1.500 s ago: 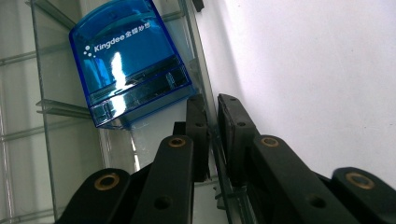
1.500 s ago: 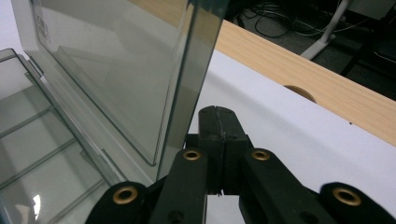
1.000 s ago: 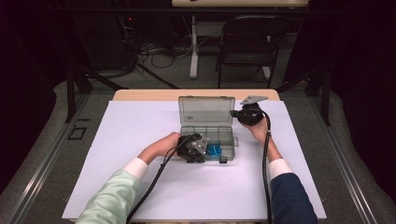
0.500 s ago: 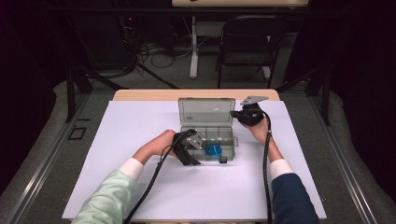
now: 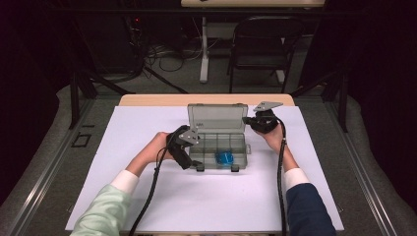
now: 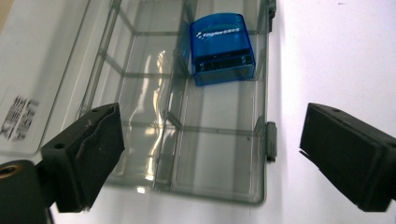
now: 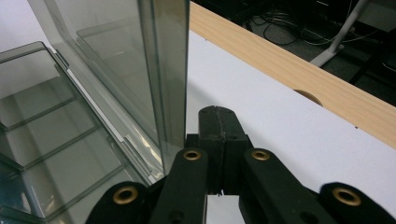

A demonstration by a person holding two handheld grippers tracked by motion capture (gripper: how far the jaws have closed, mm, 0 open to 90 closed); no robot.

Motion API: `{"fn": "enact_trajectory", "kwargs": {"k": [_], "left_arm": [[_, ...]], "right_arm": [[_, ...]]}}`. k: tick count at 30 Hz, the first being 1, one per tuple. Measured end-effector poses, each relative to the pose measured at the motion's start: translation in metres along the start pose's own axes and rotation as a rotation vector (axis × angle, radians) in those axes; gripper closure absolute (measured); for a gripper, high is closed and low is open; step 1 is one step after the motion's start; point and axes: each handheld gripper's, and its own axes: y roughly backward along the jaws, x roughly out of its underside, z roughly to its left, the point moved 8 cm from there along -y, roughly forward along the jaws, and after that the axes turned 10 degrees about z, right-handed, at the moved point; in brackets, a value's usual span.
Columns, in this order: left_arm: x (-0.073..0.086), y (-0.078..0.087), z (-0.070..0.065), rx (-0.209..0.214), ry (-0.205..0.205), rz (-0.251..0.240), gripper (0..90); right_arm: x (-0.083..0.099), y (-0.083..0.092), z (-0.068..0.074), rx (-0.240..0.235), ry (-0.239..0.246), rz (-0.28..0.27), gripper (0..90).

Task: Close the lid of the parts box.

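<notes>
A clear grey compartment box (image 5: 243,147) stands on the white table with its lid (image 5: 216,117) propped upright. A small translucent blue case (image 5: 225,157) (image 6: 222,46) with white lettering lies in a front compartment. My left gripper (image 5: 193,146) (image 6: 212,123) hovers at the box's left end. Its jaws have just been opening and stand wide apart with nothing gripped; the box's end compartments (image 6: 187,154) lie below them. My right gripper (image 5: 252,123) (image 7: 218,116) is shut with nothing in it, its tips right beside the lid's right edge (image 7: 170,84).
A white sheet (image 5: 206,201) covers the table; a wooden strip (image 5: 206,100) (image 7: 299,79) shows along the far edge. Behind the table stand a dark chair (image 5: 265,46), a table leg and floor cables. Each gripper's cable trails back along its forearm.
The left gripper drew back to the left and lifted a little while its jaws opened. The blue case stayed in the box. The right gripper kept still.
</notes>
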Motion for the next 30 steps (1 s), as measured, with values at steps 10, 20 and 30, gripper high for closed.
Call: {"fn": "enact_trajectory", "kwargs": {"k": [10,20,30], "left_arm": [[0.012,0.022,0.036,-0.103,0.184,-0.061,0.2],[-0.004,0.044,0.076,-0.192,0.300,-0.110,0.2],[-0.014,0.053,0.092,-0.252,0.323,-0.115,38.5]], "right_arm": [[0.001,0.003,0.000,0.003,0.006,-0.012,90.0],[0.001,0.003,0.001,-0.001,0.010,-0.017,90.0],[0.001,0.004,0.002,0.001,0.011,-0.017,90.0]]}}
